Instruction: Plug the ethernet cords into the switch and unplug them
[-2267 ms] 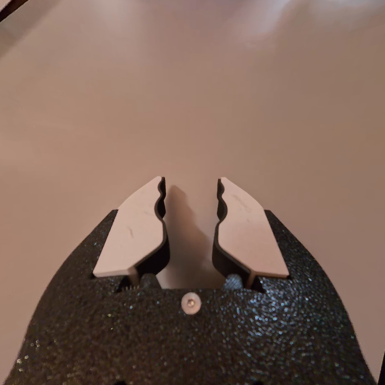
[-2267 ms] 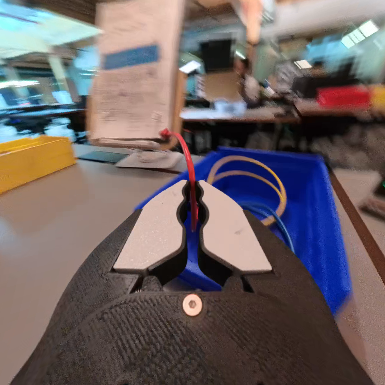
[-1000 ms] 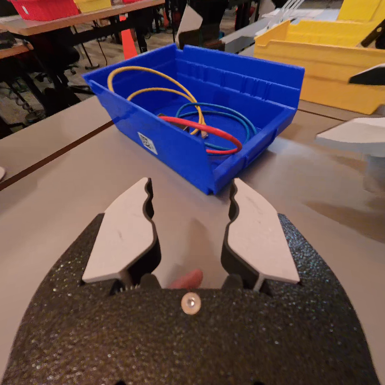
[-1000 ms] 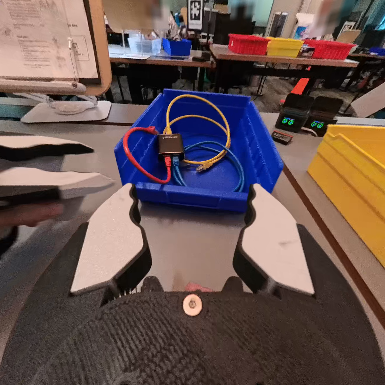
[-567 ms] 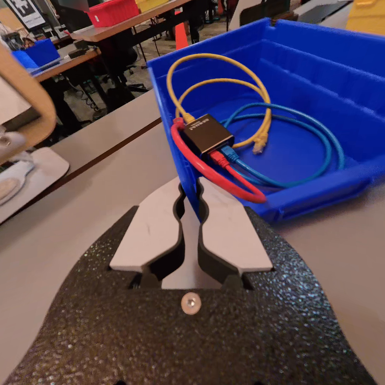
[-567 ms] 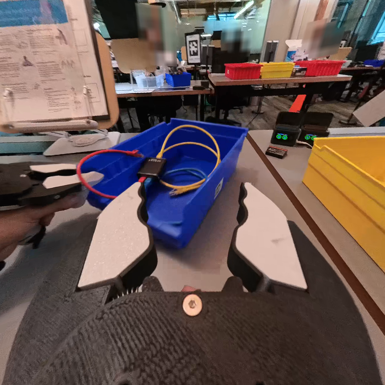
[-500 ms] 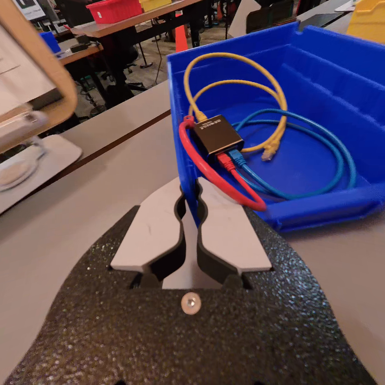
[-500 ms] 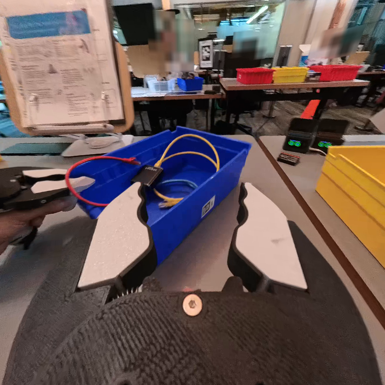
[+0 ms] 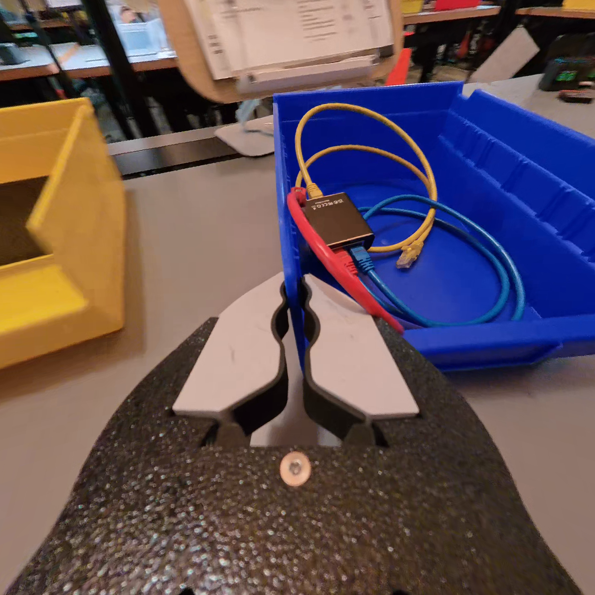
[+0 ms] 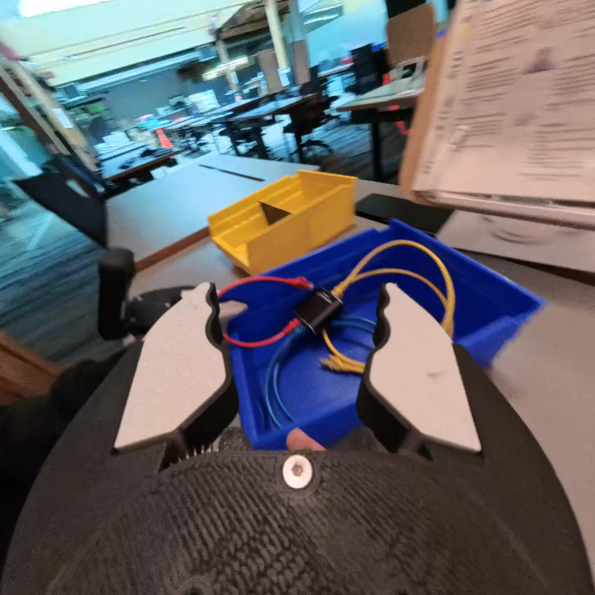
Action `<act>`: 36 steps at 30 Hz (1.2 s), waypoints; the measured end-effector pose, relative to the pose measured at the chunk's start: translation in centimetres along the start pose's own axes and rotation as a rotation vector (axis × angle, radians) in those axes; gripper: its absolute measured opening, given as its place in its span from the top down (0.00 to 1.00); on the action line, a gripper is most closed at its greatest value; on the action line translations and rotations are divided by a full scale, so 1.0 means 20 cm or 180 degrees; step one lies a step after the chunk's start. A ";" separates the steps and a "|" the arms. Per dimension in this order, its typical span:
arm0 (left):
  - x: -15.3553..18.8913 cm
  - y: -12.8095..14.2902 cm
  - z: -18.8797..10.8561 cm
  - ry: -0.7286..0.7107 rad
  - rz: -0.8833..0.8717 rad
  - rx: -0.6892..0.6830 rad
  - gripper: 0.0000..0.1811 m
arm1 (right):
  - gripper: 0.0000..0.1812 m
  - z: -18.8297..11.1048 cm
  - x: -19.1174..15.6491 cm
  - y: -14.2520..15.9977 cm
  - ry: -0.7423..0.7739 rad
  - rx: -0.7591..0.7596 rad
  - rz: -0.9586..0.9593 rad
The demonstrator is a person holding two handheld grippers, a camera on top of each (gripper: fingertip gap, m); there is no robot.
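Note:
A blue bin [image 9: 483, 341] holds a small black switch [image 9: 338, 220]. A red cord [image 9: 325, 254] and a blue cord [image 9: 502, 267] are plugged into its near end, and a yellow cord [image 9: 428, 180] into its far end. The yellow cord's other plug [image 9: 407, 254] lies loose. My left gripper [image 9: 293, 286] is shut on the bin's left wall. My right gripper [image 10: 297, 289] is open and empty, low over the bin's near end [image 10: 483, 299], with the switch [image 10: 318, 309] between its fingertips in view. The left gripper's fingertips [image 10: 235, 309] show at the bin's left wall.
A yellow bin [image 9: 80, 225] stands on the table left of the blue bin and also shows in the right wrist view [image 10: 289, 225]. A clipboard of papers on a stand [image 9: 289, 42] is behind the blue bin. Other tables are farther back.
My right gripper let go of the red cord and opened, then moved in over the bin. My left gripper shut on the bin's wall and has turned with it; the yellow bin came into view.

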State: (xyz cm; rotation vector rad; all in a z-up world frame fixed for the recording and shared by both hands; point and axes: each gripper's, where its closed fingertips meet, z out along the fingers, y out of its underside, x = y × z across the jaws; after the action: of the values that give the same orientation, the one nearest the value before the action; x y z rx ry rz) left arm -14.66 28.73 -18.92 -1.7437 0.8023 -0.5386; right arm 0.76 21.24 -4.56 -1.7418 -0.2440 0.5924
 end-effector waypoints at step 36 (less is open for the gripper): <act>-0.29 0.05 -0.11 -0.0390 0.0110 -0.0004 0.98 | 0.85 1.90 -0.01 0.67 0.0961 -0.3115 0.0667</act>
State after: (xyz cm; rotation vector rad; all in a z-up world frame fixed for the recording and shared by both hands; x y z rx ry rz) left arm -20.40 31.49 -18.97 -1.7431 0.7448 -0.4041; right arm -20.76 49.76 -23.04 -2.7984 -0.1401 0.3545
